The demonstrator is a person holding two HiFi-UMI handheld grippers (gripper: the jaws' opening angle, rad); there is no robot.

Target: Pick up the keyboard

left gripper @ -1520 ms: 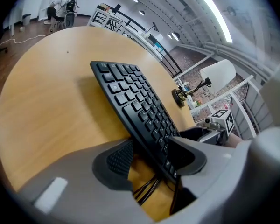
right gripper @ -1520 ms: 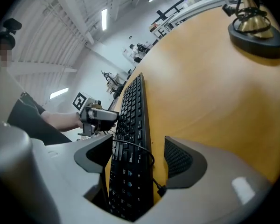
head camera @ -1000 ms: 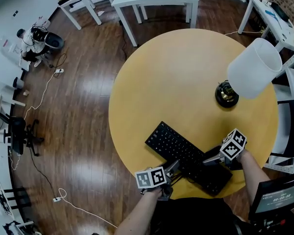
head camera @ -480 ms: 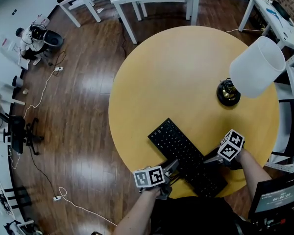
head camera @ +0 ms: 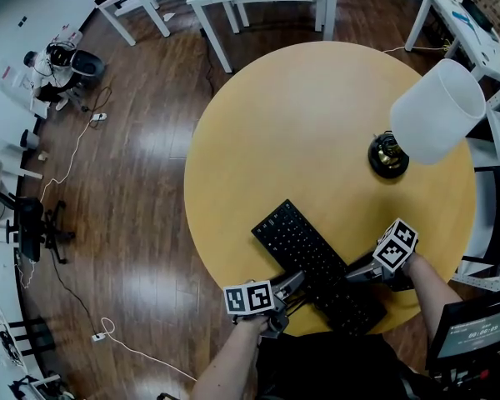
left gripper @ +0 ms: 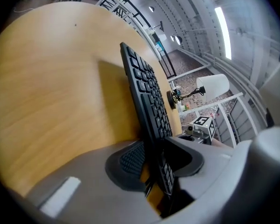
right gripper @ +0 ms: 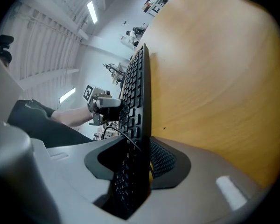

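Black keyboard [head camera: 317,267] on the round wooden table [head camera: 317,115], long axis diagonal: far end toward the table's middle, near end close to the rim by the person. Lamp [head camera: 433,111] stands well apart, upper right. Both grippers work the near end from opposite long sides, the left gripper [head camera: 285,288] at the rim-side edge and the right gripper [head camera: 358,272] at the lamp-side edge, about equally close. In each gripper view the keyboard's edge runs between the jaws, keys to one side, underside to the other. Both sets of jaws are opening. A sliver of table shows between the pads [right gripper: 163,160] and the board, so it looks straddled, not clamped. Judgement: each must close squarely across the thin edge, and the unheld far end will sag on lifting.
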